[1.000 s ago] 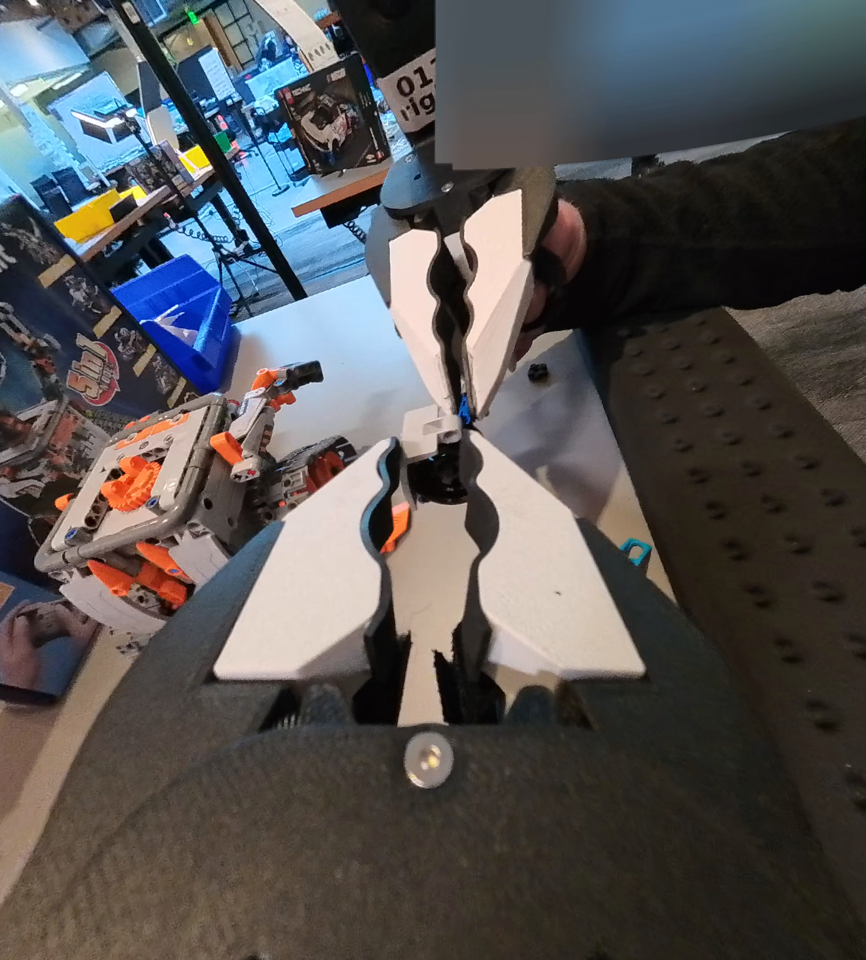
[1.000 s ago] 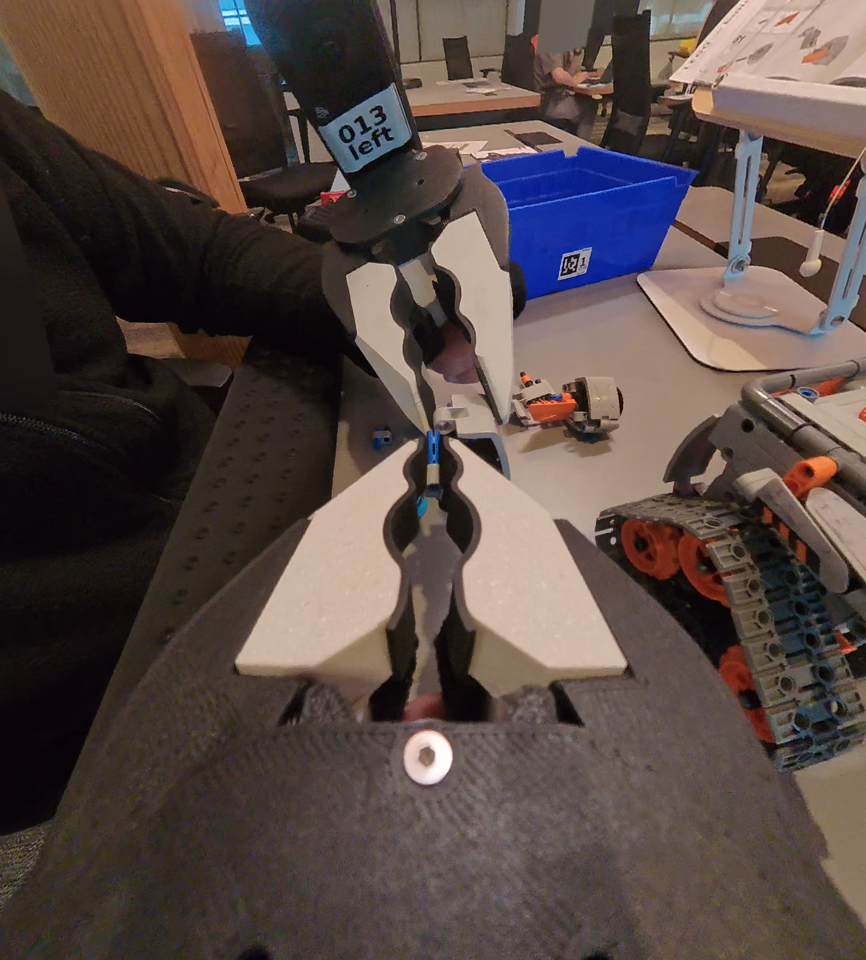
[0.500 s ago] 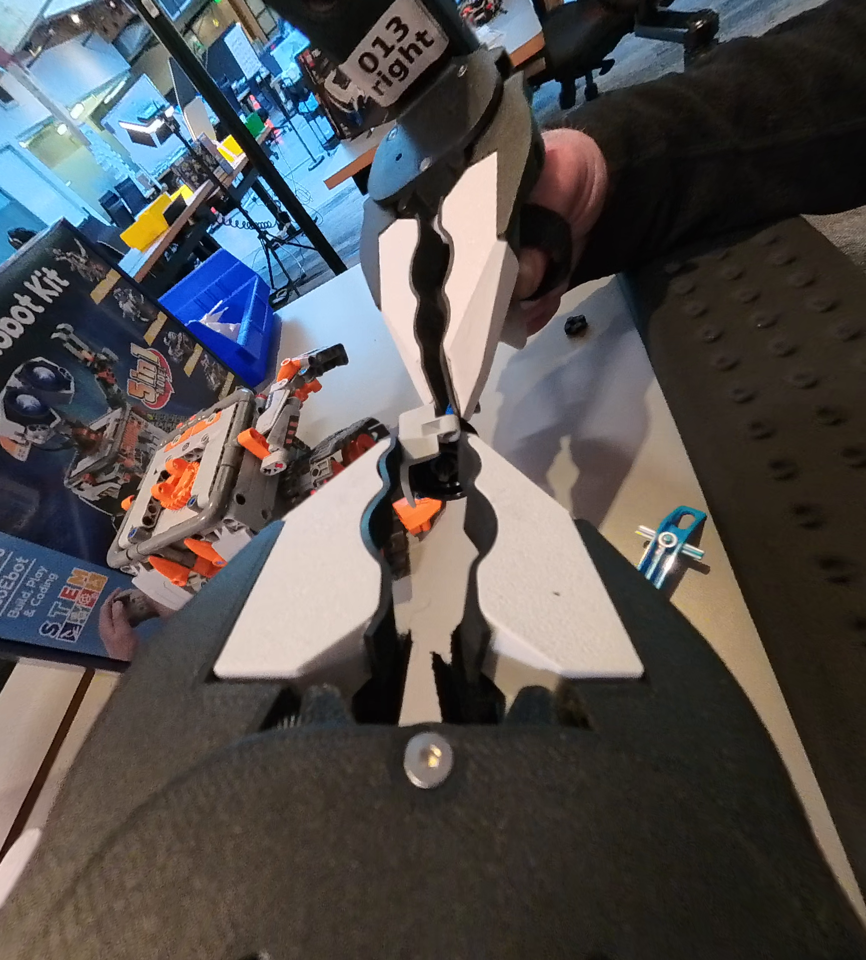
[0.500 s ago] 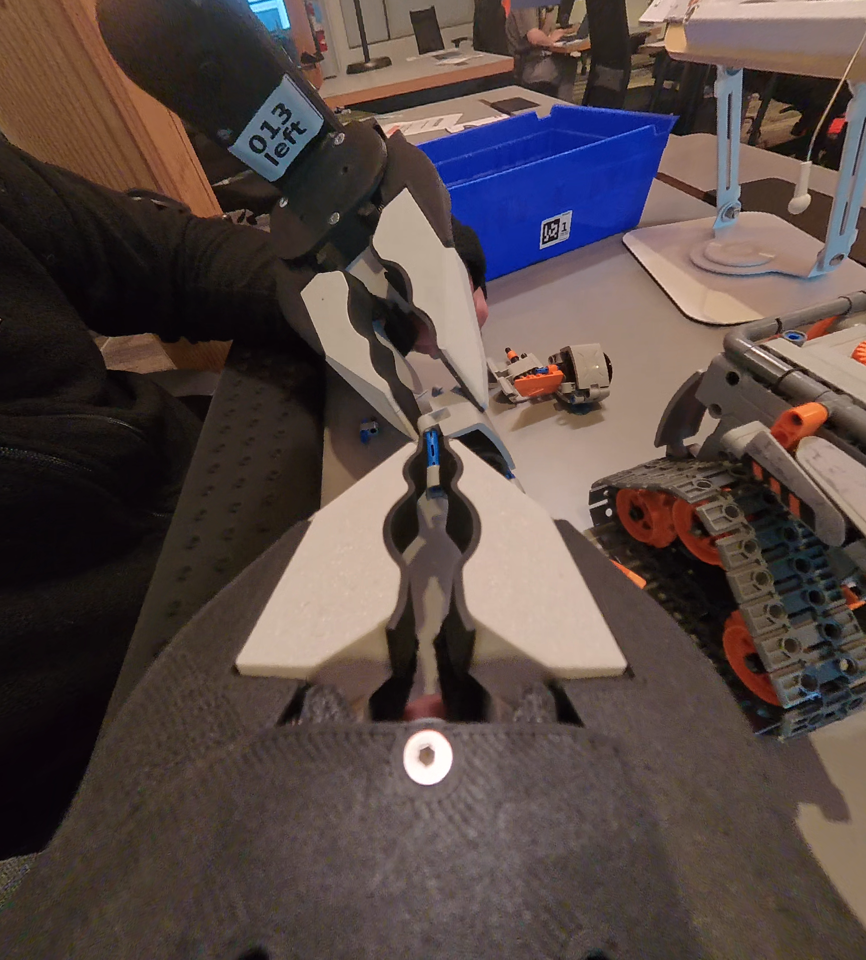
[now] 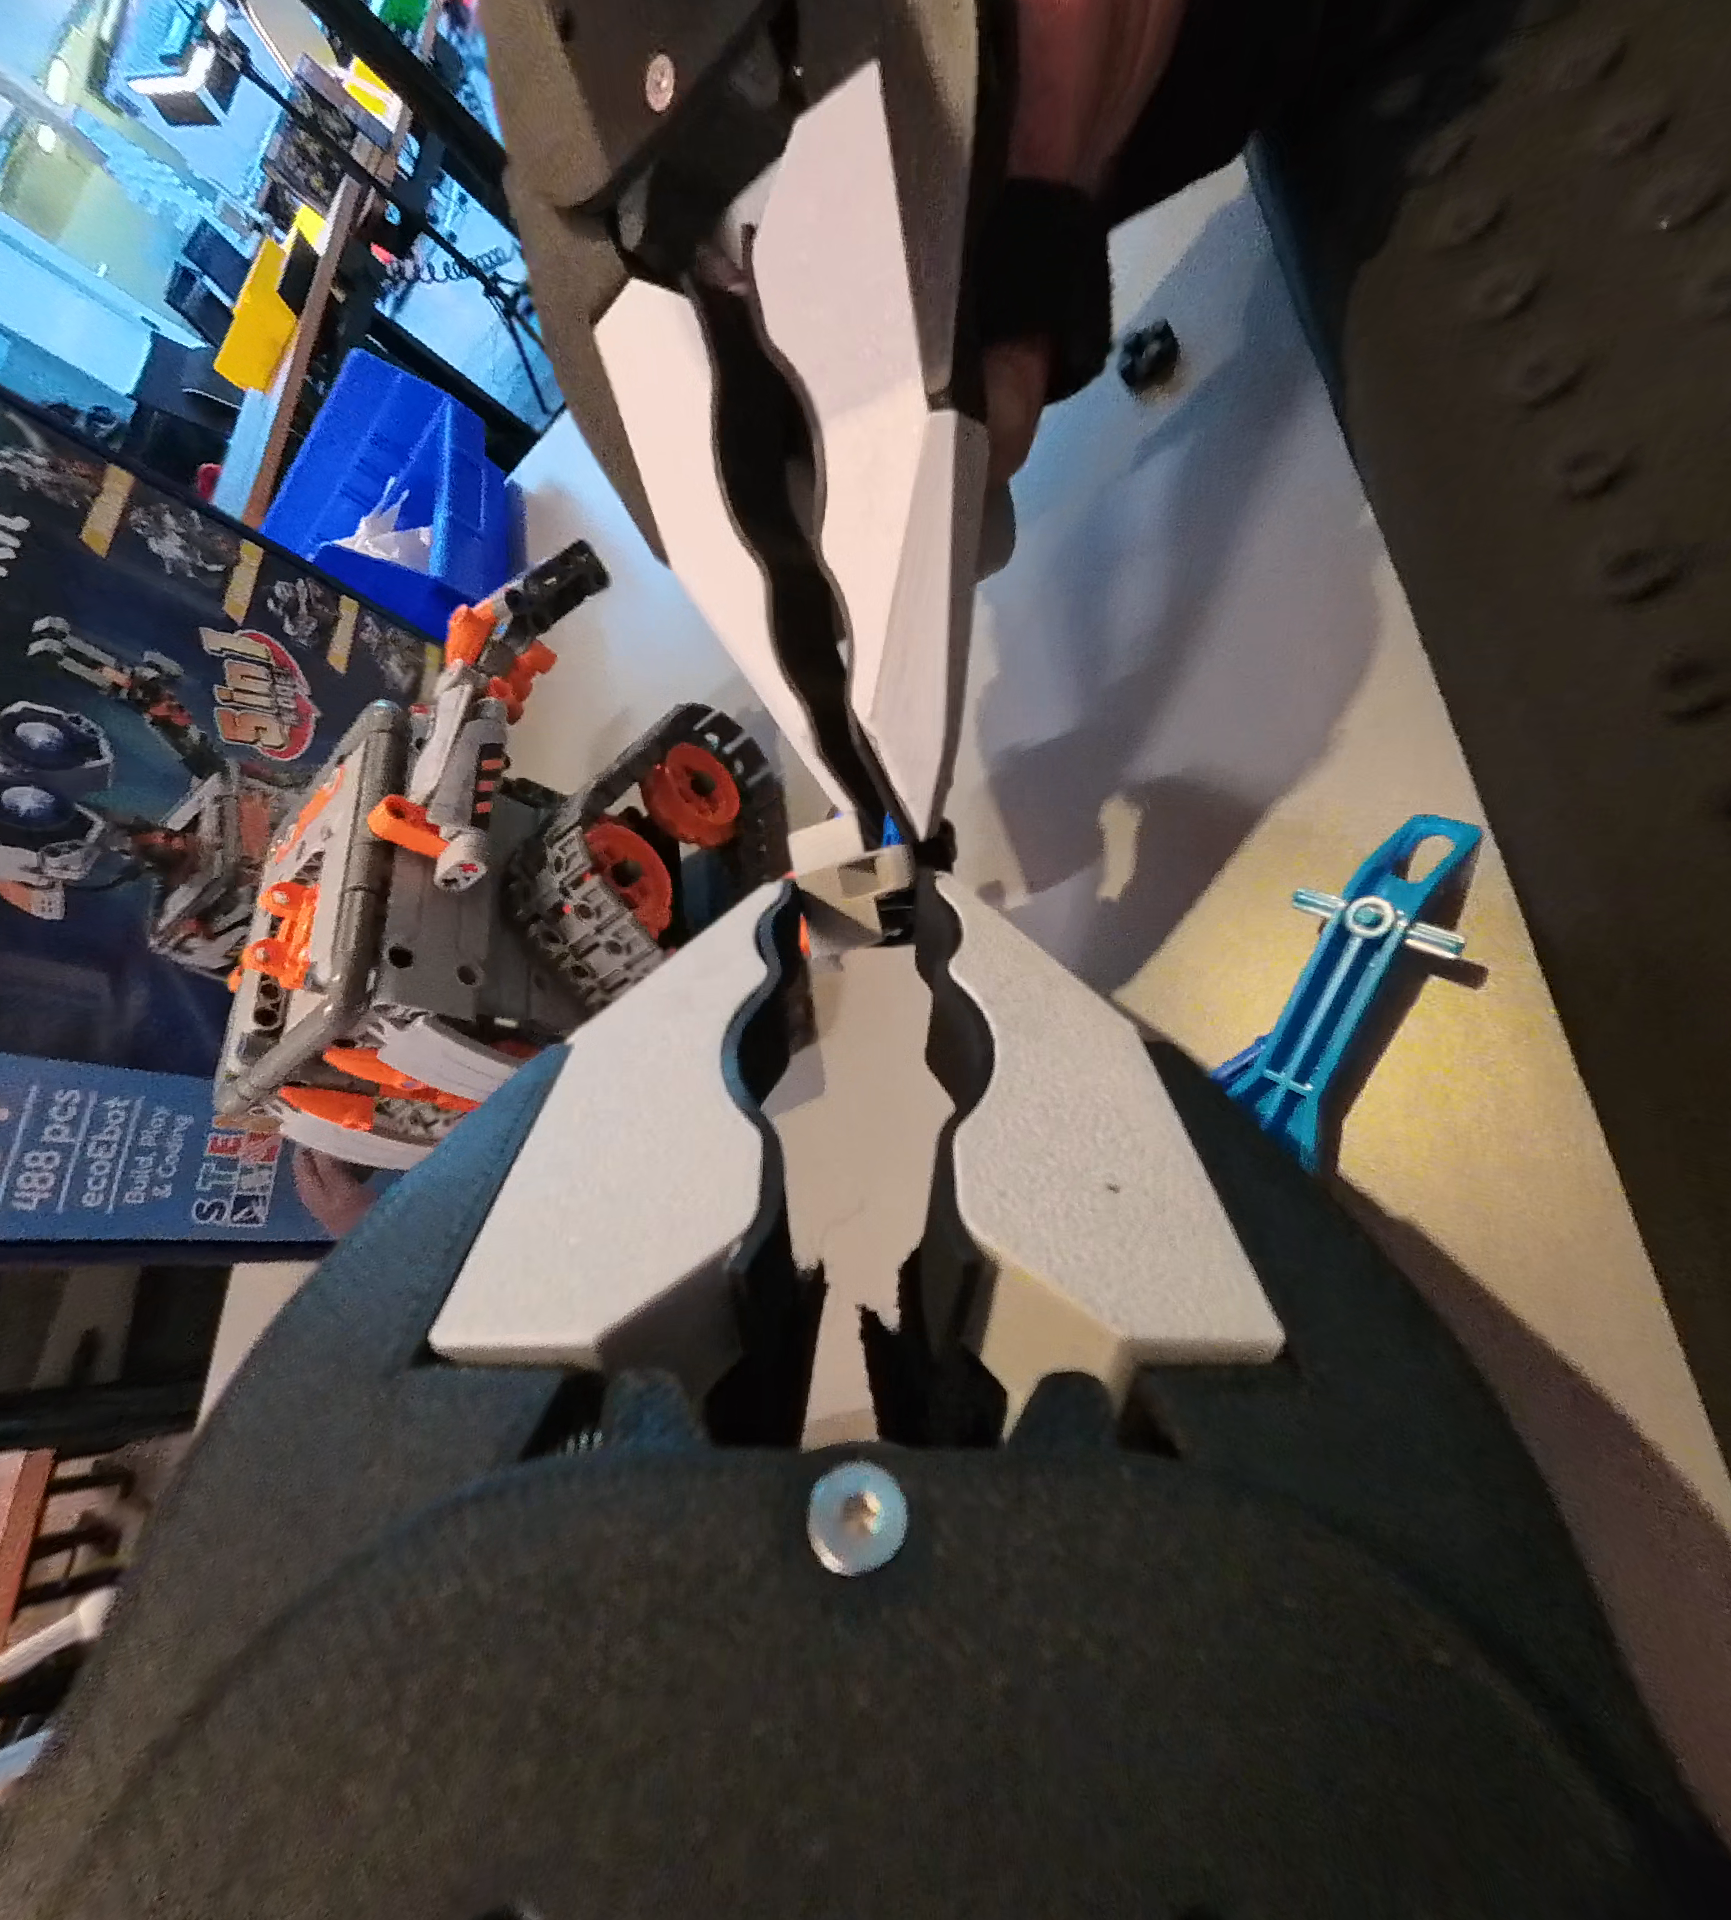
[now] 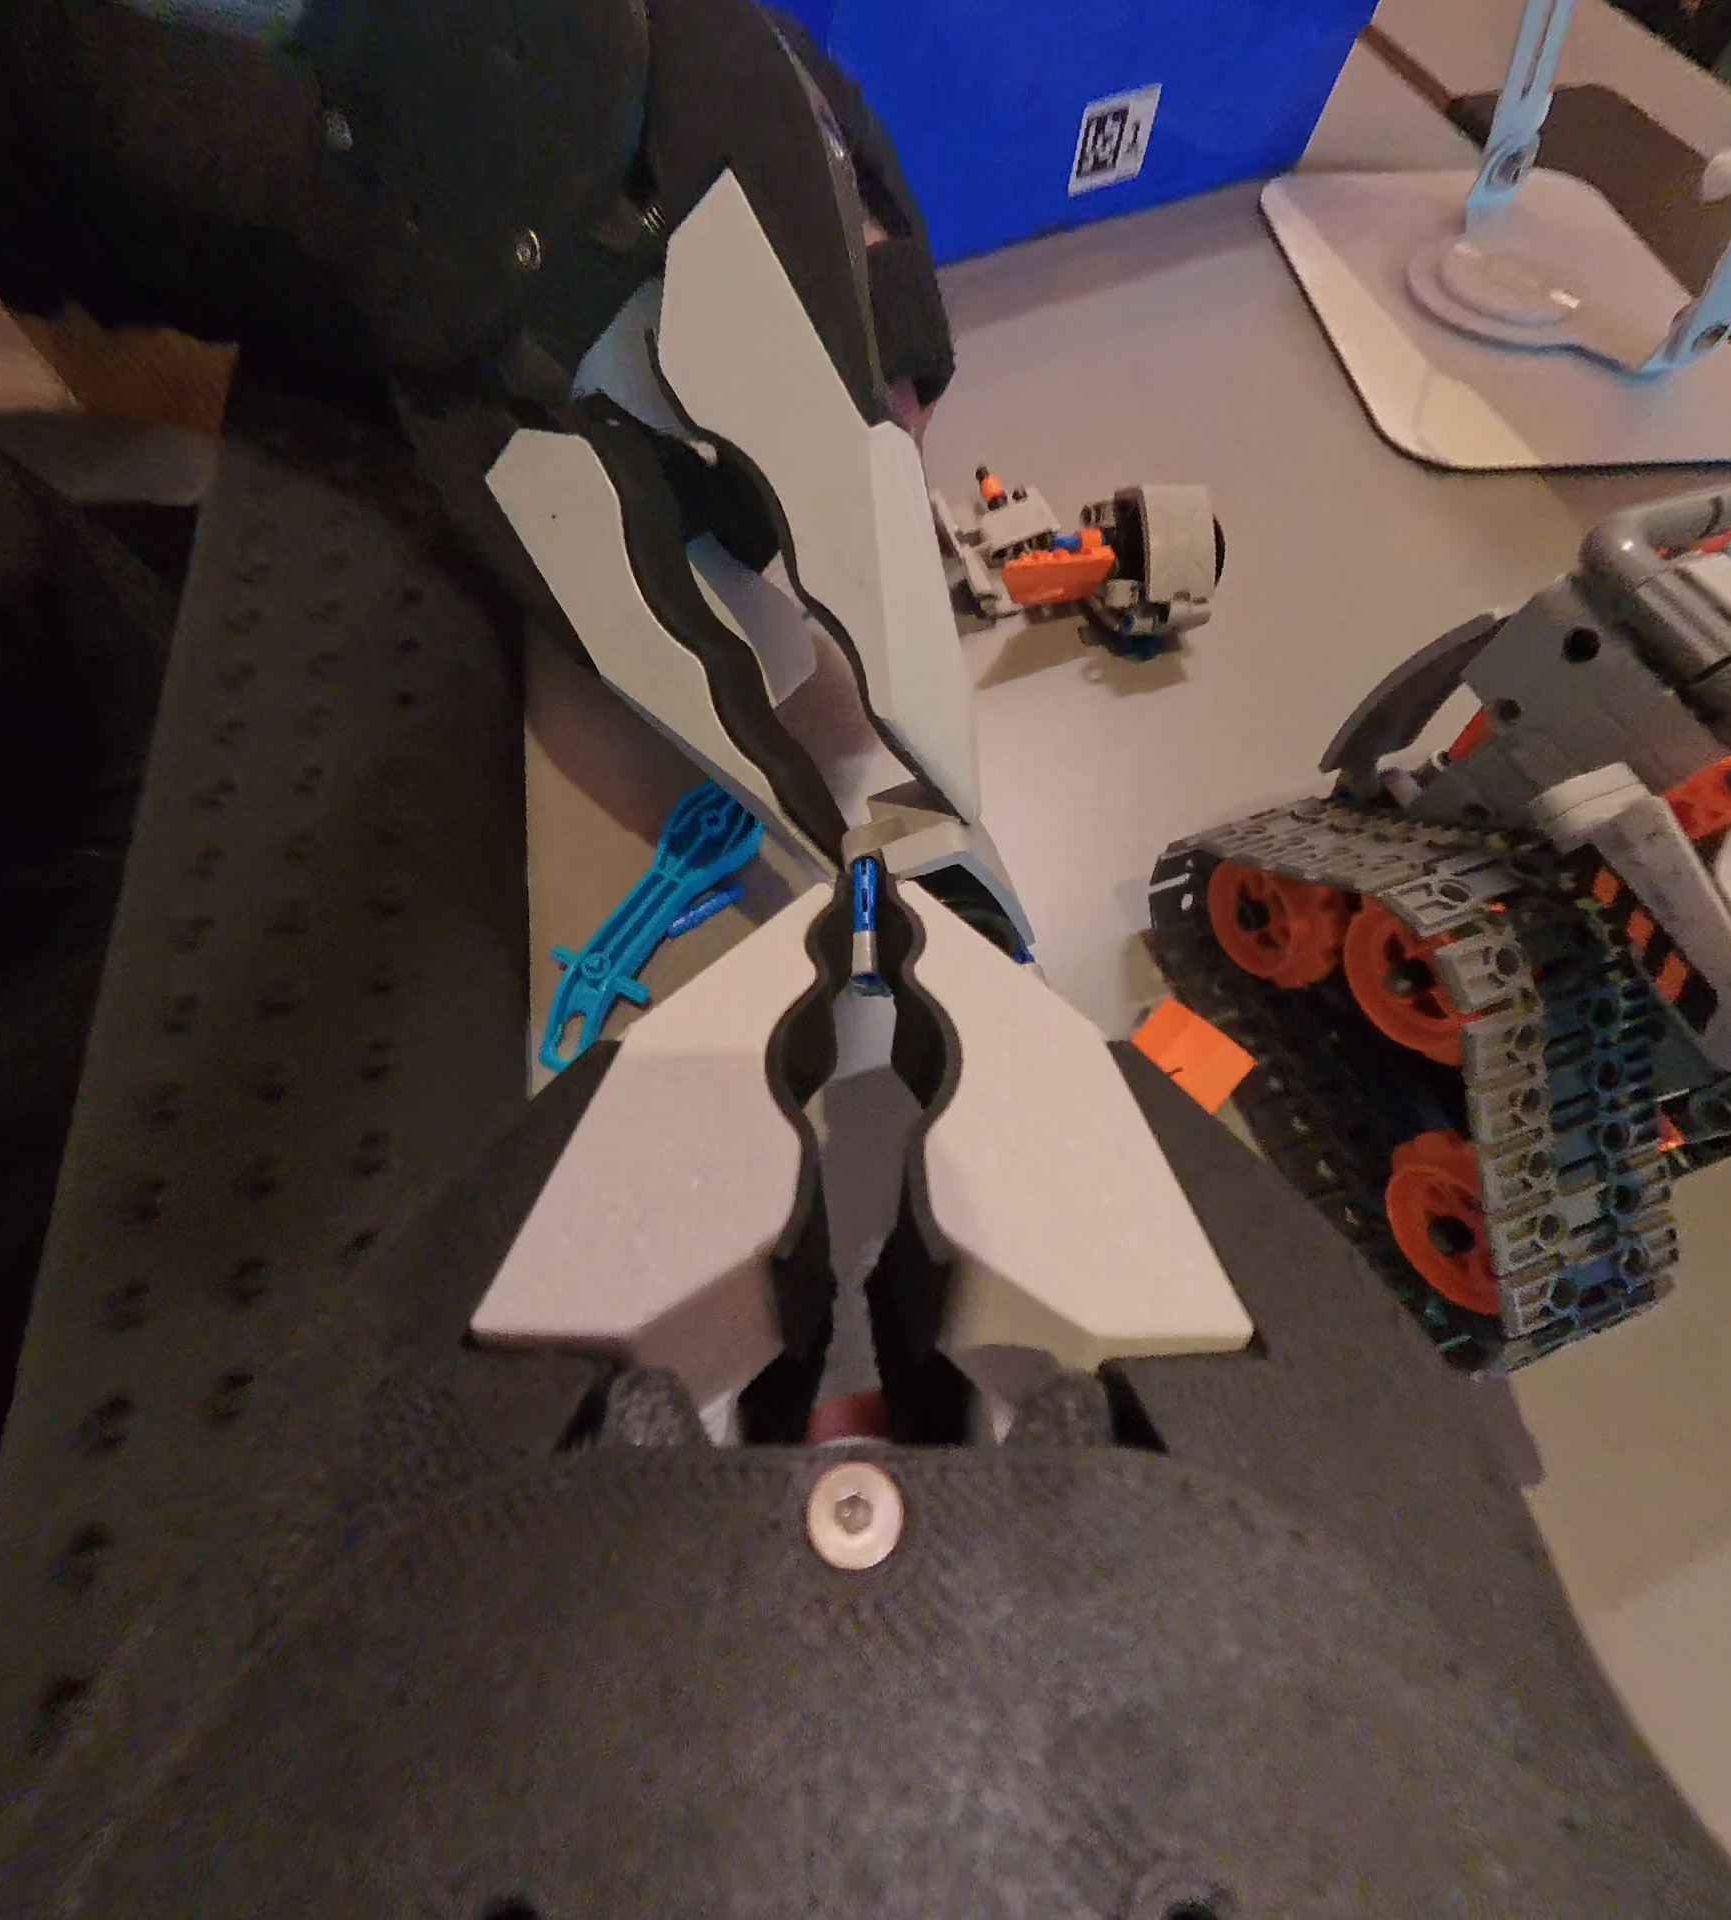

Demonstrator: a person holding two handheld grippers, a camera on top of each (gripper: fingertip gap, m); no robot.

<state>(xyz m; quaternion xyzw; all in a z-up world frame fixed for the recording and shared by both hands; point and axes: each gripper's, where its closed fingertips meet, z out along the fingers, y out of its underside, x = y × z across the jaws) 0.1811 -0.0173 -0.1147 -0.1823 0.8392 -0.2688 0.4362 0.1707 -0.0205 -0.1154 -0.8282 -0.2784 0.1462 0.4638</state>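
Left tongs (image 5: 856, 904) closed on grey piece (image 5: 856, 878); right tongs (image 6: 866, 925) pinched narrow on blue pin (image 6: 866, 930), tip to tip above worktop (image 6: 1100, 343). Pin upright in right wrist view, long axis along right tongs, far end pointing into grey piece. Best done, by judgement: pin kept coaxial with hole, pressed straight, no twist. Nearby: tracked model (image 6: 1463, 1039), blue tool (image 6: 653, 914), small assembly (image 6: 1079, 556).
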